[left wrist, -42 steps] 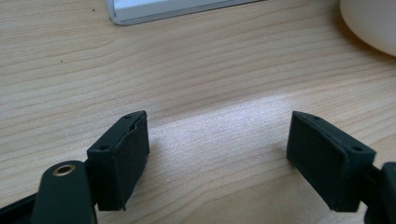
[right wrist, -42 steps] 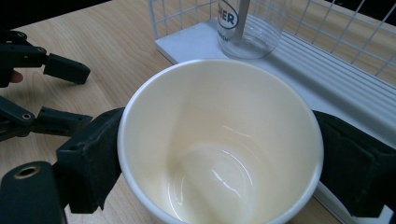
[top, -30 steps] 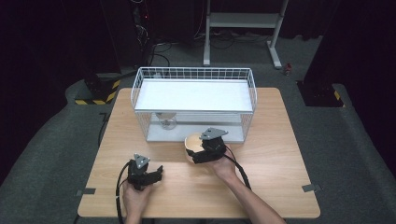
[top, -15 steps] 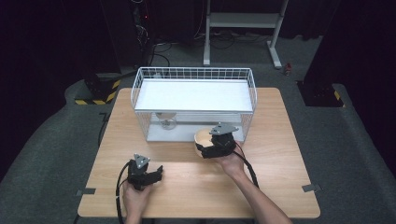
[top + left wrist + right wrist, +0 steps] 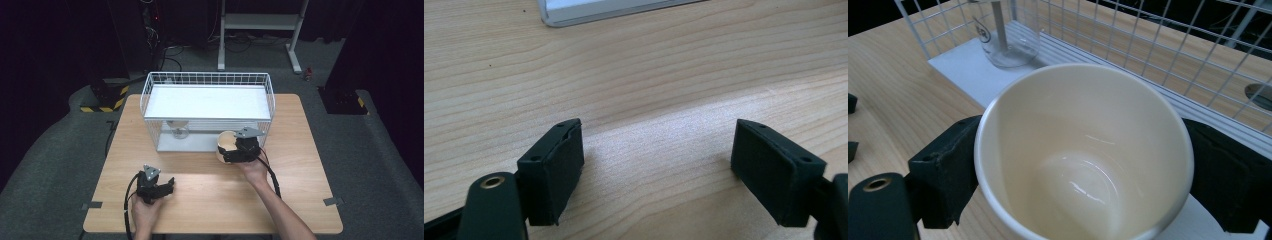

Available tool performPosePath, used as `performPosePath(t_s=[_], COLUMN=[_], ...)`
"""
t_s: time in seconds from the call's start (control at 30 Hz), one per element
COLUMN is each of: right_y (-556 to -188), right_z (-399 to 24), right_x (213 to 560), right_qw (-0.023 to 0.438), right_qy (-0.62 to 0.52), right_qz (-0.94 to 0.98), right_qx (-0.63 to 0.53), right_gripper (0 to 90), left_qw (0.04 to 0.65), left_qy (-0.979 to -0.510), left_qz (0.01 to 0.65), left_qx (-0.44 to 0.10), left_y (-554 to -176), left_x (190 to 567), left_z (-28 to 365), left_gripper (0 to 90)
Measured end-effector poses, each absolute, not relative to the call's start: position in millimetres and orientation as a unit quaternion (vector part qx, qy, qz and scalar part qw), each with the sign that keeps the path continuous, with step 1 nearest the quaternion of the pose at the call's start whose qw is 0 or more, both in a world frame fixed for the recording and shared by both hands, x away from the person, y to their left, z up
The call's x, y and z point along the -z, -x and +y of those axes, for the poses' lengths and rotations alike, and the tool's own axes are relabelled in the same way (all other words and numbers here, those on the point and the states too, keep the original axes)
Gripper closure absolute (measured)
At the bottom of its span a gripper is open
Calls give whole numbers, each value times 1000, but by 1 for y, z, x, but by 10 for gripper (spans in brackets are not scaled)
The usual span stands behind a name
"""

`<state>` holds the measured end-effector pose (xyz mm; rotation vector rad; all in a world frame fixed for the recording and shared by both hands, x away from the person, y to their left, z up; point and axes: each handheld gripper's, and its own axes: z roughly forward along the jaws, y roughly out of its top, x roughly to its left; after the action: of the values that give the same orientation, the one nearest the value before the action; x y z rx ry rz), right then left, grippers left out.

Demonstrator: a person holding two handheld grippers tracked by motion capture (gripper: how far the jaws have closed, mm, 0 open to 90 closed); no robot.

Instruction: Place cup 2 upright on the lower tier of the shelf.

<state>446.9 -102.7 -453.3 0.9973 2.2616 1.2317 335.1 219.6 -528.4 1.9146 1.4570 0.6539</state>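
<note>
A cream paper cup (image 5: 1083, 155) sits between the black jaws of my right gripper (image 5: 1083, 170), whose pads press on its rim from both sides. From above, the cup (image 5: 226, 144) and right gripper (image 5: 231, 151) hang just in front of the white wire basket (image 5: 150, 95), near its front right corner. Inside the basket stands a clear glass (image 5: 178, 129), which looks like this glass (image 5: 1008, 35) behind the wire. My left gripper (image 5: 167, 186) rests low over the table (image 5: 300, 130) at the front left. Its jaws (image 5: 664, 170) stand apart over bare wood with nothing between them.
The wire basket has a white floor (image 5: 210, 102) and fills the back middle of the wooden table. A corner of its white base (image 5: 589, 10) lies ahead of the left gripper. Black cables trail from both grippers toward the front edge.
My right gripper has carried the cup to the right and slightly away, closer to the basket's front right corner. The left gripper has stayed where it was.
</note>
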Motion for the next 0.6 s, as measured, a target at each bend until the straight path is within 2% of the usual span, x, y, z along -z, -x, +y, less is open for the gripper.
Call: performPosePath(t_s=[0.6], right_y=[-460], right_z=[-108], right_x=[461], right_qw=[202], right_qy=[-378], right_qz=[795], right_qx=[-429], right_gripper=[104], left_qw=[320], left_qy=[-726], left_qz=[555], left_qx=[-249], left_y=[-335], left_x=[528], left_z=[219], left_gripper=[215])
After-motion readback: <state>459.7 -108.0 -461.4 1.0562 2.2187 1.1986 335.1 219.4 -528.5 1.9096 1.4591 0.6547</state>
